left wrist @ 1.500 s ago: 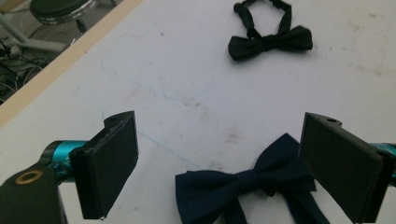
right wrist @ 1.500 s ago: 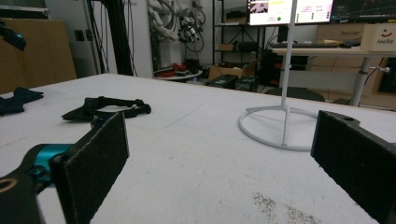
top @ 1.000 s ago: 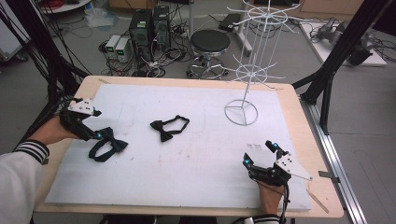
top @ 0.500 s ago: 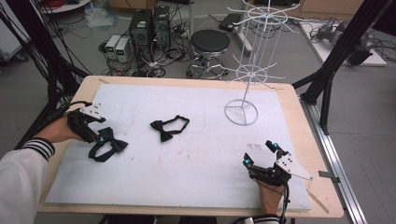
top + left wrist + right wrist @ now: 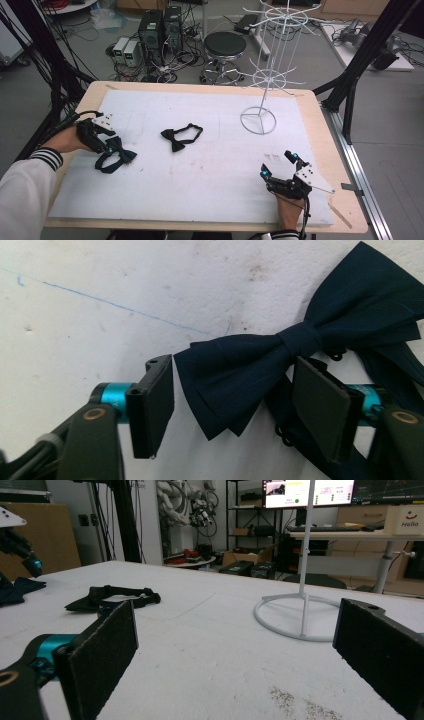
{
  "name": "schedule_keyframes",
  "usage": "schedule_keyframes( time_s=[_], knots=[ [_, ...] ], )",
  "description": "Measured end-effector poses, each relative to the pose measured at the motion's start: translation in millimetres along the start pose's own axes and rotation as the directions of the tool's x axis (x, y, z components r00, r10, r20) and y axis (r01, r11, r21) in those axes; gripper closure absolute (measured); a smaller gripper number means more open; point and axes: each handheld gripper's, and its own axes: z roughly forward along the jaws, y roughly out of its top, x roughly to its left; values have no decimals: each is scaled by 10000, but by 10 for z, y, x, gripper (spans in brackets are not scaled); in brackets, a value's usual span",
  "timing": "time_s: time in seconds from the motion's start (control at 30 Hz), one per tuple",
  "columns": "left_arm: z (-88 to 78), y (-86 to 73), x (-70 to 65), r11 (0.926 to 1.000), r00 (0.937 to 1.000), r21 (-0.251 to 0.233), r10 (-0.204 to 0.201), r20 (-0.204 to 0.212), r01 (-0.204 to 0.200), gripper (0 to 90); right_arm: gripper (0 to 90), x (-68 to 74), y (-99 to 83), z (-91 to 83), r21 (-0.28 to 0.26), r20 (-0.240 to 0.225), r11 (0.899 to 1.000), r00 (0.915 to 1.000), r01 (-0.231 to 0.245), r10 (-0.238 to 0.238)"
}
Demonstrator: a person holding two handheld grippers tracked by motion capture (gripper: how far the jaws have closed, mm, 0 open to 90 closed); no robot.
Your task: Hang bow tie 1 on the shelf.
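A dark navy bow tie (image 5: 119,156) (image 5: 250,365) lies on the white mat at the left. My left gripper (image 5: 107,146) (image 5: 235,405) is lowered over it, one wing and the strap lying between the jaws. The jaws have just been closing, but the pads (image 5: 152,405) do not visibly press the cloth. A second, black bow tie (image 5: 180,137) (image 5: 115,597) lies near the mat's middle. At the front right my right gripper (image 5: 277,164) (image 5: 235,650) rests open on the mat, nothing between its pads, pointing toward the white wire display rack (image 5: 260,120) (image 5: 300,617).
The white mat (image 5: 210,175) covers a wooden table (image 5: 325,150). The rack's ring base stands at the back right, its tall post carrying wire hooks. Behind the table are a stool (image 5: 225,45), computers and cables on the floor. A black frame leg (image 5: 350,95) stands at the right.
My left gripper has come down and a little closer over the navy bow tie, and its jaws have narrowed around it. The right gripper has stayed where it was.
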Motion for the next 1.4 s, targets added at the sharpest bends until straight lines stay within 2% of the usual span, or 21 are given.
schedule_keyframes(
  time_s=[0.03, 0.07, 0.1, 0.27, 0.43, 0.57, 0.6, 0.63, 0.67, 0.7, 0.73, 0.93, 1.07, 1.17, 1.4],
  knots=[
    [-2, -3, 1, 10000, 10000, 38, 54, 31, -54, 410, 34, 1, 0, 1, -13, 6, 10000, 10000, -17, 17],
    [3, -8, -7, 10000, 10000, 45, 51, 50, -51, 410, 34, 1, 0, 1, -13, 6, 10000, 10000, -17, 17],
    [0, -10, 1, 9994, 9997, 241, 240, 67, -242, 439, 34, 1, 0, 0, -8, 5, 10000, 10000, -23, 23],
    [44, -24, -11, 9990, 9998, 422, 140, 135, -145, 511, 34, 9, -1, -3, 43, -10, 9999, 10000, -92, 92],
    [41, -32, -10, 9993, 9994, 365, 42, 329, -54, 559, 34, 1, -1, 0, -18, -8, 10000, 10000, -38, 38],
    [40, -40, 0, 9995, 9991, 310, -103, 415, 90, 653, 34, 1, -1, 0, -18, -1, 10000, 10000, -42, 42],
    [40, -45, 2, 9996, 9989, 257, -160, 440, 149, 653, 34, 1, -1, 0, -18, -1, 10000, 10000, -42, 42],
    [32, -43, 11, 9995, 9989, 298, -104, 451, 90, 675, 35, 1, -1, -1, -20, -7, 10000, 10000, -41, 41],
    [31, -43, 3, 9996, 9992, 288, -91, 393, 80, 789, 34, 1, -1, -1, -25, 8, 10000, 10000, -26, 26],
    [33, -46, 3, 9995, 9990, 261, -201, 399, 190, 789, 34, 1, -1, -1, -25, 8, 10000, 10000, -26, 26],
    [29, -44, 10, 9994, 9992, 311, -135, 372, 123, 821, 34, 4, -1, -3, 7, -1, 10000, 10000, -56, 56],
    [30, -42, -26, 9996, 10000, 265, -32, 20, 32, 842, 34, 3, -1, -4, 8, -3, 10000, 10000, -59, 59],
    [28, -46, -34, 9996, 9997, 164, -230, -55, 231, 845, 35, 6, -1, -5, 21, -7, 10000, 10000, -52, 52],
    [18, -42, -36, 9995, 9997, 246, -201, -104, 204, 844, 34, 7, -1, -4, 9, -6, 10000, 10000, -61, 61],
    [12, -74, -68, 9988, 9987, -214, -438, -266, 433, 843, 34, 7, -1, -4, 9, -10, 10000, 10000, -45, 45]
  ],
)
